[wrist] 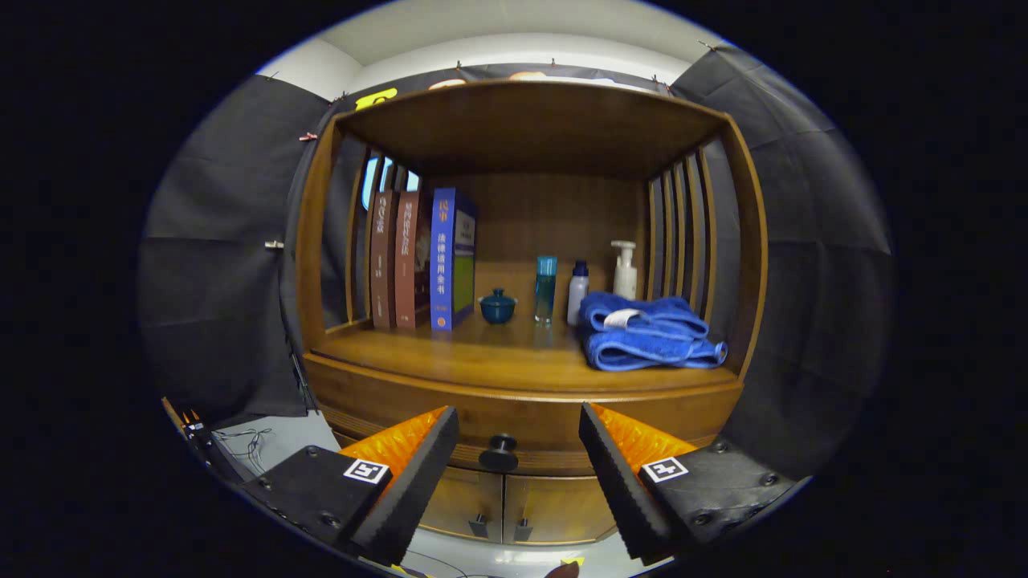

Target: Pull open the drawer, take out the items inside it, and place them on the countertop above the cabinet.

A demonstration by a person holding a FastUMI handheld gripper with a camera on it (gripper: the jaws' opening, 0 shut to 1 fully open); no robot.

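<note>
The jaws (519,437) stood wide open and held nothing, their fingers (418,474) spread to either side of the dark round knob (499,453) on the drawer (514,421). The knob sat in the gap between the fingertips, just ahead of them and touching neither. The drawer was closed, its front flush under the edge of the counter (482,361), so whatever lay inside could not be seen. Below the drawer were two cabinet doors (514,506) with small handles, meeting in the middle.

Beyond the fingers, on the counter under the wooden upper shelf, a folded blue towel (650,337) lay to the right. Behind it stood a white pump bottle (625,271), then a small white bottle (577,293) and a tall teal bottle (545,287) beside it. A dark lidded cup (498,307) sat near the middle. To the left three books stood upright: one blue book (451,258) and two brown books (399,258) next to the slatted side of the cabinet.
</note>
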